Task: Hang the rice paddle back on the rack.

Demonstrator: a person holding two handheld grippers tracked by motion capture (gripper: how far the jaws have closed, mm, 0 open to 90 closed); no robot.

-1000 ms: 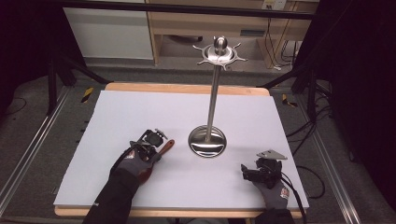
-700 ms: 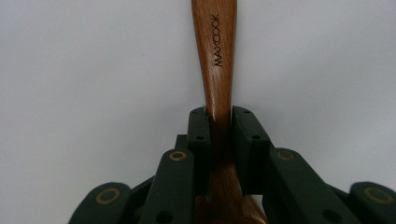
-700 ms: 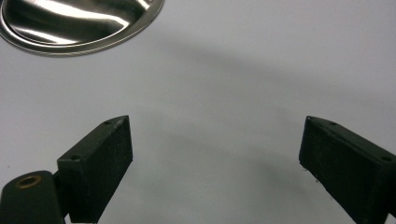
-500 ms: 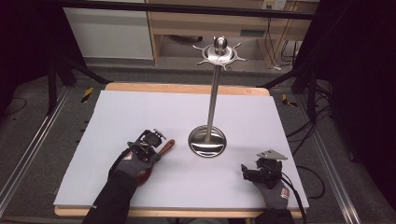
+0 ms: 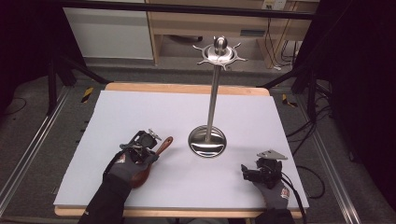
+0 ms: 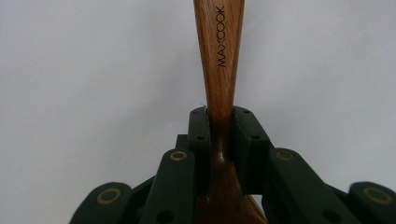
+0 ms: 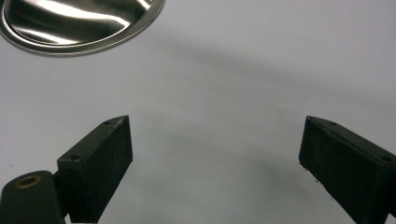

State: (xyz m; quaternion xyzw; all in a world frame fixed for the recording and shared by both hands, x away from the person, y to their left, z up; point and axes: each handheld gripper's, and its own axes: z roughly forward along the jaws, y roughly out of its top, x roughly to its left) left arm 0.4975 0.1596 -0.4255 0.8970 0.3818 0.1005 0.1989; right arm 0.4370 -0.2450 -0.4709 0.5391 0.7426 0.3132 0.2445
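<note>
A wooden spoon (image 6: 218, 60) of smooth, reddish-brown grain, its slim handle stamped with dark lettering, is clamped at the narrow neck between the matte black fingers (image 6: 200, 135) of the left gripper (image 5: 148, 147). In the high view the spoon (image 5: 161, 147) lies low over the front left of the counter (image 5: 140, 107), a flat white sheet on a pale wood board; its rounded bowl sits under the gloved hand and its handle points toward the stand. That left hand (image 5: 123, 163), in a grey knit glove with a dark sleeve, reaches in from the bottom edge, angled up and to the right.

The utensil stand (image 5: 211, 102) is polished metal: a round, dished, mirror-bright base near the middle of the counter, a thin upright pole, and a spoked ring with a ball knob on top.

The right gripper (image 5: 254, 173) rests near the front right corner, pointing left, a grey three-cornered plate on top. Its fingers (image 7: 95, 170) are blocky, dull black, spread wide apart over bare white surface, gripping nothing; the stand's shiny base (image 7: 79, 23) lies beyond them.
</note>
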